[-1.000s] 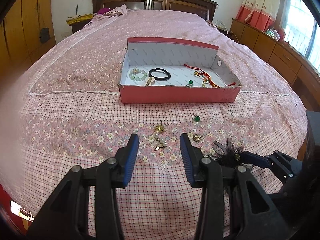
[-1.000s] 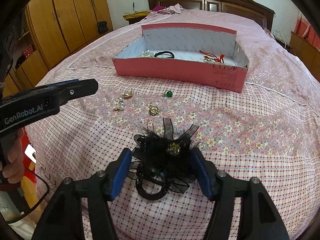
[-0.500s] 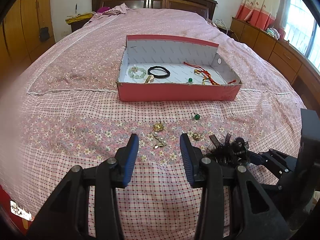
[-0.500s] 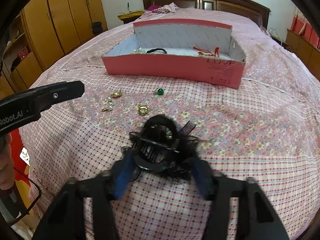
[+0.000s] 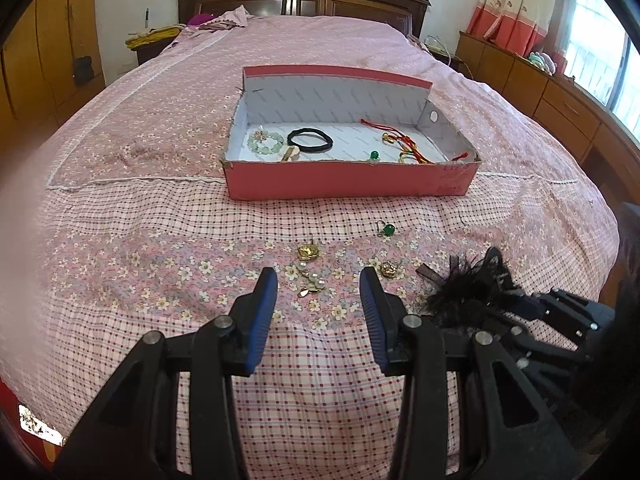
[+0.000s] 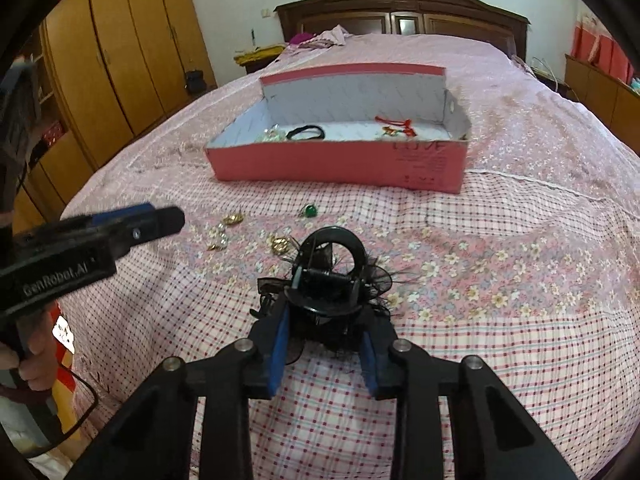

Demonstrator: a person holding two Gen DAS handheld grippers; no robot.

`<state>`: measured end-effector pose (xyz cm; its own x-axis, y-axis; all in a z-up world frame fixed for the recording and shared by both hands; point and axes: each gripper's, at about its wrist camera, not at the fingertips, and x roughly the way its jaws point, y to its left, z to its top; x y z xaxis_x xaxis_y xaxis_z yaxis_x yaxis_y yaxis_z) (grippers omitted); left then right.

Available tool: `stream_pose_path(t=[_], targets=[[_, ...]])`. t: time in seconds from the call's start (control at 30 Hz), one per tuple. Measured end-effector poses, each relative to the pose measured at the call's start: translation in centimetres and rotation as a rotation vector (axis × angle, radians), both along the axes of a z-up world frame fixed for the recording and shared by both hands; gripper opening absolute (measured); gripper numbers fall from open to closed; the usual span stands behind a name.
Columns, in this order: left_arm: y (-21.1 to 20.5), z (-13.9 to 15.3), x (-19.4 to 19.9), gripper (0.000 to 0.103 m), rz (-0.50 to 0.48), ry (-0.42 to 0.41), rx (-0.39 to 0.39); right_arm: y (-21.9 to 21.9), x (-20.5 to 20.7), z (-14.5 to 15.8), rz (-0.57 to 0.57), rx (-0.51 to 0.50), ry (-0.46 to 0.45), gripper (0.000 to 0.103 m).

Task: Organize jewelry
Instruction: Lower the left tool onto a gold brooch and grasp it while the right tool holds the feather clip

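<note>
A: The right gripper is clamped on the black feathered hair clip, lifted off the bedspread.

B: Carry step, then; the pink cardboard box lies ahead. The left gripper hangs open, empty.

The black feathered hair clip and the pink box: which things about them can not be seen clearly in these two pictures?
- Black feathered hair clip: its decorated front faces away in the right wrist view; the left gripper partly covers it in the left wrist view.
- Pink box: its near wall hides part of the floor in the right wrist view.
- Printed text on that wall: too small.
</note>
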<state>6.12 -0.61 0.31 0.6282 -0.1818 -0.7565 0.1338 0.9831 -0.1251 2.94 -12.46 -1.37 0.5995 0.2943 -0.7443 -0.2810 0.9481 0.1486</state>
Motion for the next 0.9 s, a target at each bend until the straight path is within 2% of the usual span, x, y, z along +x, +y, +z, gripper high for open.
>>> stream_pose_path(t=[0.37, 0.9], targets=[[-1.8, -0.9, 1.0, 0.034, -0.063, 0.01, -0.005, -3.2, 0.6, 1.8, -0.088, 0.038, -0.064, 0.033], [-5.2, -3.2, 2.6, 0.033, -0.146, 0.044, 0.013, -6.0, 1.2, 2.0, -0.152, 0.079, -0.074, 0.033]])
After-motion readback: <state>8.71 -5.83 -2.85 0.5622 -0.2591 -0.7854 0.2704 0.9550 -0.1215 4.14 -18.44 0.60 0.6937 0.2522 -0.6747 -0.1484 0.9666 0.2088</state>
